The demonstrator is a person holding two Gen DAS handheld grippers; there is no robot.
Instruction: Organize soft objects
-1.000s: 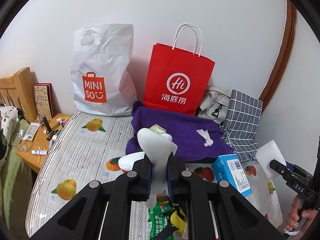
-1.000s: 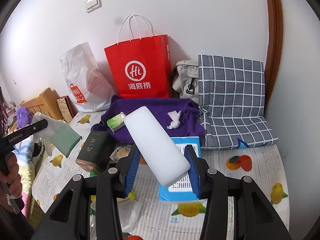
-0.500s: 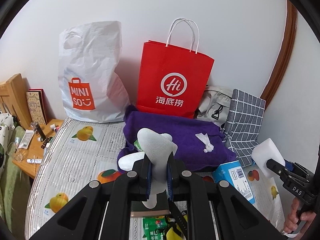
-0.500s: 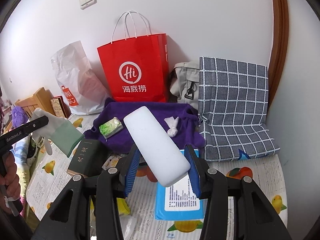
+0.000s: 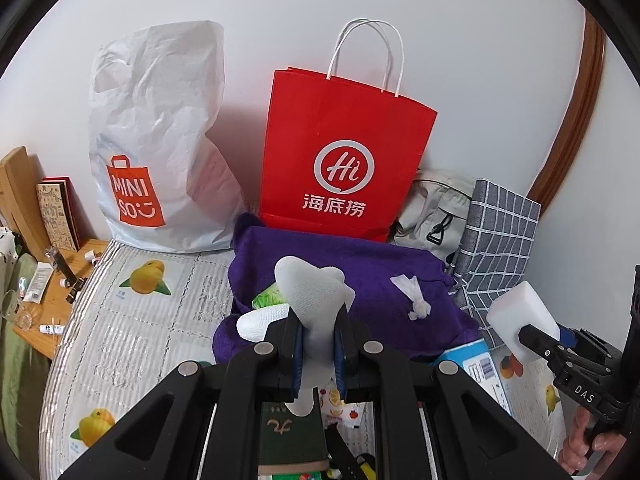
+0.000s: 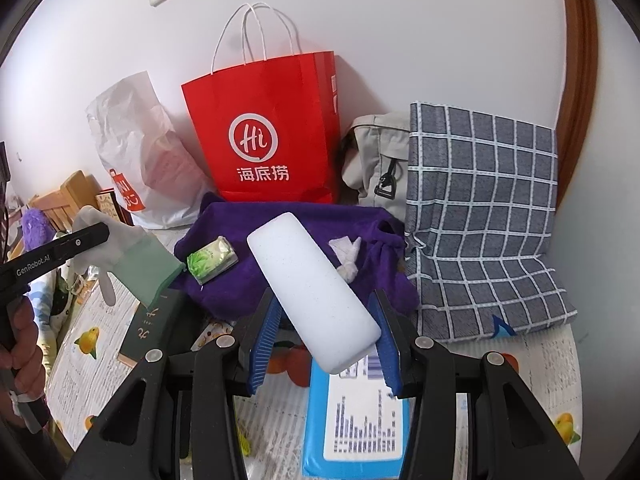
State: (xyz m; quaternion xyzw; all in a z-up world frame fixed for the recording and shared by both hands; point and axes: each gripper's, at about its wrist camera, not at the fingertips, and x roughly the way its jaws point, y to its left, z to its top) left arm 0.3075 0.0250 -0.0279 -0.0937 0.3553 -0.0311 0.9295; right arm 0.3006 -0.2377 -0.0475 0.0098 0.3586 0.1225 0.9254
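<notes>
The left claw (image 5: pixel 316 344) is clenched on a white glove (image 5: pixel 310 300), whose pale fingers stick up above the blue pads and whose green cuff shows in the right wrist view, hanging over a dark green box (image 6: pixel 150 330). The right claw (image 6: pixel 324 344) grasps a white sponge block (image 6: pixel 312 290) across its near end; the block tilts up and away toward the far left, with both blue pads pressed to its sides. In the left wrist view this block sits at the right edge, above a blue packet (image 5: pixel 478 368).

Both claws hang over a bed with a fruit-print cover (image 5: pixel 132 320). Just beyond them lies a purple towel (image 5: pixel 360 276), spread in the middle of the bed. On it rest a green tissue pack (image 6: pixel 212 260) toward the left and a crumpled white tissue (image 6: pixel 348 258) toward the right, apart from each other.

Against the far wall stand a white plastic bag (image 5: pixel 156 140) on the left and a red paper bag (image 5: pixel 344 156) beside it, the red one touching the towel's far edge. To the right lie a beige bag (image 6: pixel 376 160) and a grey checked cushion (image 6: pixel 484 216). A wooden bedside tabletop (image 5: pixel 48 280) with small bottles sits at the far left. A person's hand (image 6: pixel 22 356) grips the left claw's handle.
</notes>
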